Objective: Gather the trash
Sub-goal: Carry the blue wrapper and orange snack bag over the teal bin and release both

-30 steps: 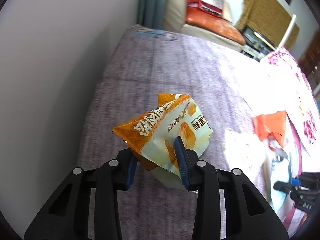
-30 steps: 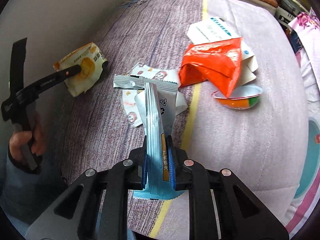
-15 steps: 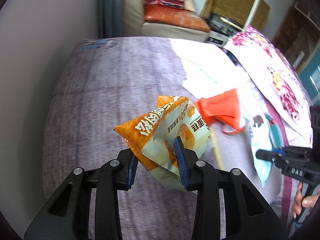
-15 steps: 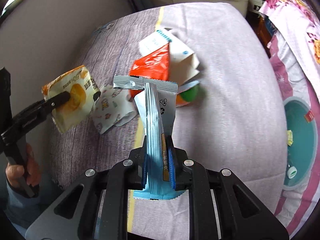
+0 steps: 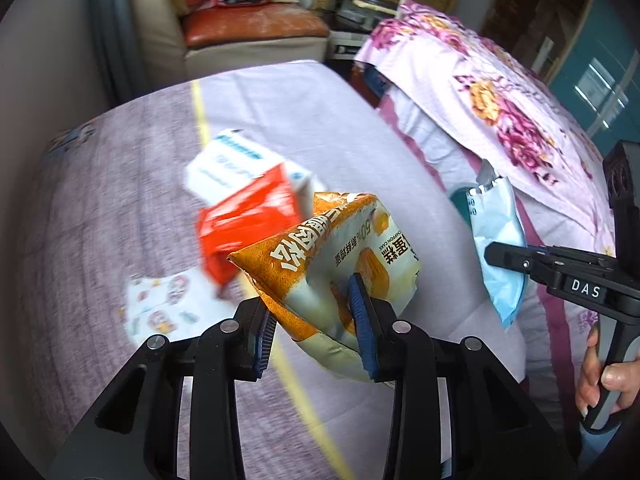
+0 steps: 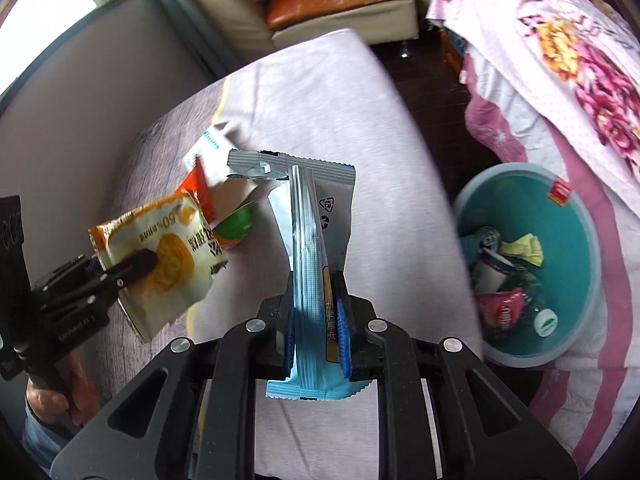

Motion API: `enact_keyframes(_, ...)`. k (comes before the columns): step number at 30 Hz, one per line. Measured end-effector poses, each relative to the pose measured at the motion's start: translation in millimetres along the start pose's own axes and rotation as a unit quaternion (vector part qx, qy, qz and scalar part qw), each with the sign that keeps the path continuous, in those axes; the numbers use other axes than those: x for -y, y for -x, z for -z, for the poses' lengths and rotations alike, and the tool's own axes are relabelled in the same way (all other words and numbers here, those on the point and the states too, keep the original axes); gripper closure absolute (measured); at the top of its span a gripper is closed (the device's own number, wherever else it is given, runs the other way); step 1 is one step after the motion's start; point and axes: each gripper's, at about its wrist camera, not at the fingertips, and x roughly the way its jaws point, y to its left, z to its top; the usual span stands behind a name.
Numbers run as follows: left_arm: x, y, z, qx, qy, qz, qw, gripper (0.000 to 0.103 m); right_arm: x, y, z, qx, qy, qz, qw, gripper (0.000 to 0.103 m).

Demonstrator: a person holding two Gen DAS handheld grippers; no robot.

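showing teal bin (image 6: 580, 344) only in right view; right gripper (image 6: 316, 316) clamped on blue sachet (image 6: 310, 248), long axis along fingers; left gripper (image 5: 316, 320) clamped on orange cake wrapper (image 5: 332, 256).

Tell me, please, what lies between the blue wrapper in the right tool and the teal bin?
Only bare purple tablecloth; the right wrist view shows nothing between the blue wrapper and teal bin.
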Motion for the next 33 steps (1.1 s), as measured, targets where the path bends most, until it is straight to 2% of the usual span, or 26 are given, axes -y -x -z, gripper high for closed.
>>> enact_keyframes(10,107,-43,-32,-0.020,-0.065,0.054,0.9962,0.067,94,53,-9,0.066,-0.071,0.049,0.994,0.087)
enact_keyframes(17,165,-78,-42,-0.044,-0.106,0.064,0.9913,0.067,147,65,-11,0.081,-0.105,0.056,0.990,0.087)
enact_keyframes(24,197,-100,-47,-0.060,-0.128,0.065,0.9877,0.067,176,67,-8,0.080,-0.126,0.056,0.987,0.087)
enact_keyframes(33,223,-115,-53,-0.068,-0.143,0.073,0.9847,0.066,195,66,-6,0.079,-0.143,0.065,0.984,0.087)
